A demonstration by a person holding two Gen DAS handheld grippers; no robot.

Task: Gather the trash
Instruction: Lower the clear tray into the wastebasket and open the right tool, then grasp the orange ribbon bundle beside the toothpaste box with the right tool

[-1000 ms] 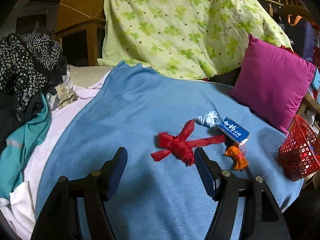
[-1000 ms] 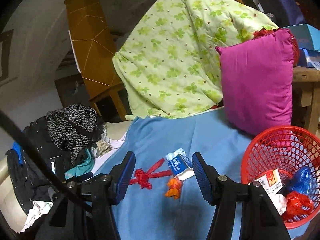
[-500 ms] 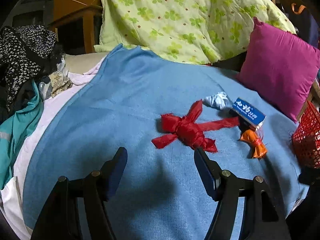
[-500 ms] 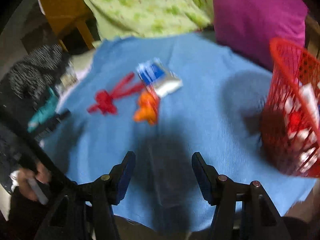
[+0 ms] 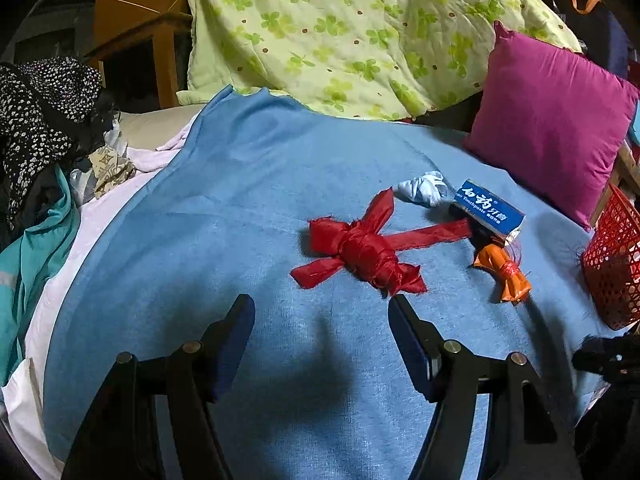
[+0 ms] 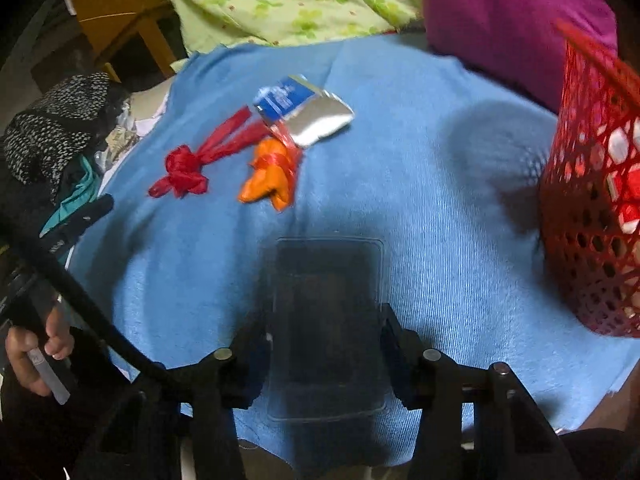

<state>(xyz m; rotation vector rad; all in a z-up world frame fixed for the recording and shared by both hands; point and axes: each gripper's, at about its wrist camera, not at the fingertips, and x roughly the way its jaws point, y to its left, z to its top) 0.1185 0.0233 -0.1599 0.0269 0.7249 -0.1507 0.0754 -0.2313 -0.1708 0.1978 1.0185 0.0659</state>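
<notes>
The right gripper (image 6: 324,320) points steeply down at a blue blanket (image 6: 420,200) spread over a bed. Its jaws are closing, and between them lies a clear plastic tray (image 6: 326,320), flat on the blanket and nearly see-through; whether the pads press on it yet cannot be told. This looks like the piece of trash being picked up, chosen because it lies nearest the bed's front edge.

The left gripper (image 5: 320,344) hovers about half open and empty above the blanket, just short of a knotted red plastic bag (image 5: 360,252), probably its next target.

Beyond the red bag sit more scraps in a loose cluster: a twisted orange wrapper (image 5: 502,272), a blue toothpaste box (image 5: 490,210) and a crumpled pale blue bag (image 5: 424,188).

A red mesh basket (image 6: 592,208) stands on the blanket at the right edge, already holding some trash and close enough for the right gripper to drop things in.

Behind are a magenta pillow (image 5: 548,120) and a green clover quilt (image 5: 360,28). A pile of clothes (image 5: 36,128) lies to the left.
</notes>
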